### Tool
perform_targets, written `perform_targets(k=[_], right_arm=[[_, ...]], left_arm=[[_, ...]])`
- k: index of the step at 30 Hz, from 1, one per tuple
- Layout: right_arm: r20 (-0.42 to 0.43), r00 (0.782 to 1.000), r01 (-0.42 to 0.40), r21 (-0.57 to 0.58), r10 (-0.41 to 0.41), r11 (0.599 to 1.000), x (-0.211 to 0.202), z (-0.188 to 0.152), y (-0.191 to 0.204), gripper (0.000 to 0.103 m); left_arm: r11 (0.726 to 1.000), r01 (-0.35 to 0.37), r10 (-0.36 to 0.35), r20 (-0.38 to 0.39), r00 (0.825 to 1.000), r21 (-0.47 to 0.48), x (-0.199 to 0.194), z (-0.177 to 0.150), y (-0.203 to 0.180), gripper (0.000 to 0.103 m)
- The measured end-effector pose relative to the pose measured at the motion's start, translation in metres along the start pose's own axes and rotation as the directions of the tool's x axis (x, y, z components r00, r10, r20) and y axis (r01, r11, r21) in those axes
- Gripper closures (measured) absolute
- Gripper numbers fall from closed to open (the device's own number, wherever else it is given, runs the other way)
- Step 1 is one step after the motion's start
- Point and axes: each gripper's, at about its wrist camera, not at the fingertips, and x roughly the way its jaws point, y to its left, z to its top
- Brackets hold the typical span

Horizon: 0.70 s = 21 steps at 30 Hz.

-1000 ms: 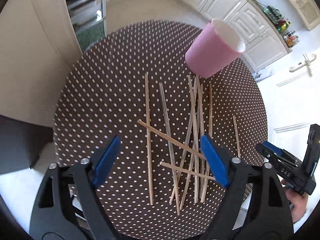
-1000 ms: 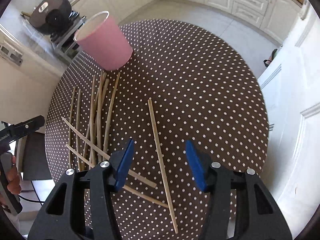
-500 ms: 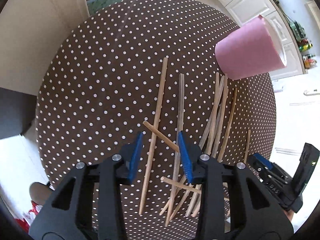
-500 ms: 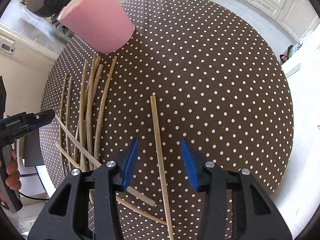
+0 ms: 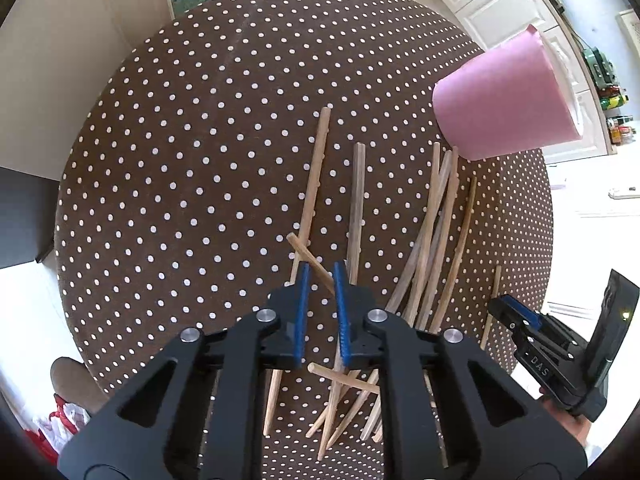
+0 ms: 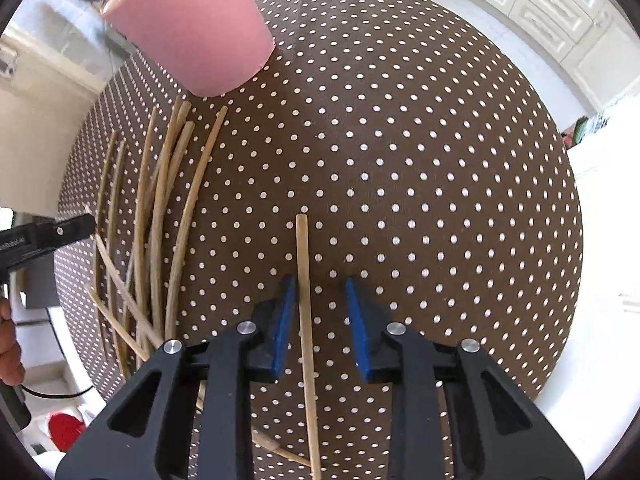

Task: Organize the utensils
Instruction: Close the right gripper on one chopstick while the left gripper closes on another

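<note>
Two blue-padded jaws of my left gripper (image 5: 320, 280) are closing around a slanted pale wooden chopstick (image 5: 310, 258), lying toward twelve o'clock. In the right view, my right gripper (image 6: 320, 292) closes half-wide, a lone straight wooden chopstick (image 6: 303, 264) beside its nine-o'clock pad.

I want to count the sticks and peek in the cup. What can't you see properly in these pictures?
- Inside of the pink cup: both views show only its outer wall.
- Near ends of the wooden chopsticks: left wrist view, hidden under the black left gripper, so no sure count.
- Lone chopstick between the closing right gripper: right wrist view, its near end cut off by the bottom edge.
</note>
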Motion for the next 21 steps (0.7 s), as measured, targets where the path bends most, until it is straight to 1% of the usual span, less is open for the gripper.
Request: perform_targets(k=[4,7,8,10,13,17,19,20,21], right_arm=[[-0.012,0.998,0.068,-0.078,-0.069,0.995,0.007,0.007,0.017,0.079],[-0.003,0.995,0.094,-0.111,-0.095,0.989,0.011,0.008,0.026,0.081],[-0.001,0.995,0.095,-0.111,-0.095,0.989,0.014,0.007,0.029,0.082],[0.002,0.996,0.094,-0.110,-0.094,0.990,0.014,0.005,0.028,0.089],[0.003,0.996,0.086,-0.098,-0.086,0.991,0.012,0.001,0.024,0.097],[0.008,0.997,0.077,-0.103,-0.076,0.992,0.012,0.001,0.021,0.098],[0.009,0.997,0.073,-0.099,-0.073,0.992,0.011,0.001,0.021,0.098],[0.010,0.998,0.068,-0.096,-0.067,0.993,0.010,-0.004,0.010,0.098],[0.012,0.998,0.065,-0.094,-0.064,0.993,0.010,-0.004,0.009,0.098]], left_arm=[[1.000,0.006,-0.006,-0.004,1.000,0.004,0.006,-0.002,-0.009,0.093],[1.000,0.012,-0.012,-0.002,1.000,0.007,0.008,-0.002,-0.013,0.094],[1.000,0.015,-0.015,0.000,1.000,0.008,0.008,-0.002,-0.013,0.094],[1.000,0.018,-0.018,-0.001,1.000,0.010,0.011,-0.002,-0.014,0.095],[1.000,0.019,-0.019,-0.004,1.000,0.007,0.011,-0.001,-0.015,0.095],[1.000,0.028,-0.028,-0.029,0.999,-0.005,0.010,0.000,-0.012,0.095],[1.000,0.015,-0.015,-0.033,0.999,-0.012,0.013,0.002,-0.011,0.095],[1.000,0.012,-0.013,-0.037,0.999,-0.017,0.013,0.002,-0.011,0.095],[1.000,0.010,-0.011,-0.037,0.999,-0.017,0.013,0.002,-0.009,0.095]])
